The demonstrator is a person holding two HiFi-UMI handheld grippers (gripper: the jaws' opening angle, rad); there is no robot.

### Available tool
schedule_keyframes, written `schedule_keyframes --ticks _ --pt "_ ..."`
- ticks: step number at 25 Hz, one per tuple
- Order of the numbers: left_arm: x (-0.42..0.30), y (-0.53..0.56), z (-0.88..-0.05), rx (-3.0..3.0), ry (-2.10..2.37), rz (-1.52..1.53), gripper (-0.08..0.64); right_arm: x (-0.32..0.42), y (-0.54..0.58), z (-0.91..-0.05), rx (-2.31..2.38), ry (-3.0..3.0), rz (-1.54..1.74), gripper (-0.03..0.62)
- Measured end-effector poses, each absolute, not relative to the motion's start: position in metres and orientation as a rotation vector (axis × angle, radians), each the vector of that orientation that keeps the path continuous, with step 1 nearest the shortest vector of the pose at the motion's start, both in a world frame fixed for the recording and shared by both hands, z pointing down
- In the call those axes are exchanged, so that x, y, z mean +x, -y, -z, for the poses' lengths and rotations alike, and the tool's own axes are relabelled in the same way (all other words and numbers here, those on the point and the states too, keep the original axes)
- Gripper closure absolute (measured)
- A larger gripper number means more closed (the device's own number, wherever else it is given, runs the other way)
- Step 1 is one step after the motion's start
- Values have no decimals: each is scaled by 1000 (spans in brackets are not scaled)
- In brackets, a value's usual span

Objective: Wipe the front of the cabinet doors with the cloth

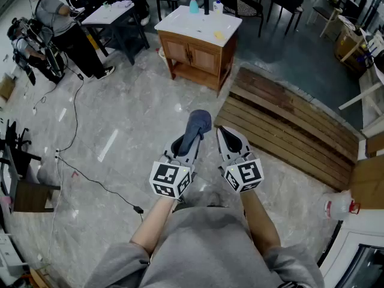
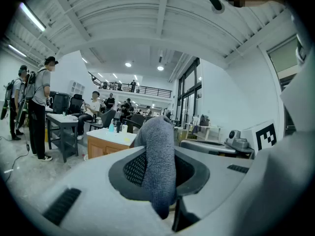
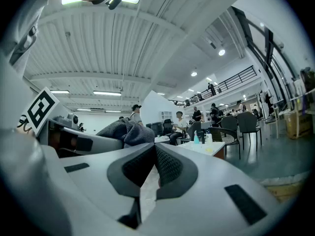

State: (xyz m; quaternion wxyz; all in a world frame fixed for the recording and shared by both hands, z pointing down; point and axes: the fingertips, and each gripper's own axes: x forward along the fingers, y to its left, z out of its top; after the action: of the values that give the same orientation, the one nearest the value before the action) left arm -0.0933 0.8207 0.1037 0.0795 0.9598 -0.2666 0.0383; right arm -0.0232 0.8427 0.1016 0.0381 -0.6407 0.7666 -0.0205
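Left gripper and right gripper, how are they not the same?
The left gripper is shut on a grey cloth, which sticks out past its tips; the right gripper is shut on nothing. The left gripper's fingers are held apart by the cloth, while the right gripper's fingers meet. Both point toward the wooden cabinet across the floor.

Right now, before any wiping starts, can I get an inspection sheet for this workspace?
Surface: cabinet doors shut, well ahead of both tools, untouched; white top above them.
Job's things: grey cloth pinched in the left tool, its tail standing up.
Clutter: blue bottle, dark bottle, white bottle and a yellow item on that top.
Grippers: left tool shut on the cloth; right tool shut, empty.
Cables: black cable trails over the floor at left.
Surroundings: wooden slat platform at right; people at a table, far left.
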Motion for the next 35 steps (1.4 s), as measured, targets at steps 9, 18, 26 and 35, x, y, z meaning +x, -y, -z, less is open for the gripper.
schedule_keyframes --ticks 9,18,26,35 --pt "-65 -833 -120 2836 840 -154 492 7 -854 -117 -1920 -2377 120 581" --pt "-66 -805 -137 2789 891 -204 492 6 -826 -138 -1859 -2403 197 581" --pt "-57 -744 -141 2771 864 -187 491 10 -774 -147 -1887 -2418 242 581" --pt "-50 -669 -139 2767 737 -161 492 6 -711 -147 -1996 -2408 269 581"
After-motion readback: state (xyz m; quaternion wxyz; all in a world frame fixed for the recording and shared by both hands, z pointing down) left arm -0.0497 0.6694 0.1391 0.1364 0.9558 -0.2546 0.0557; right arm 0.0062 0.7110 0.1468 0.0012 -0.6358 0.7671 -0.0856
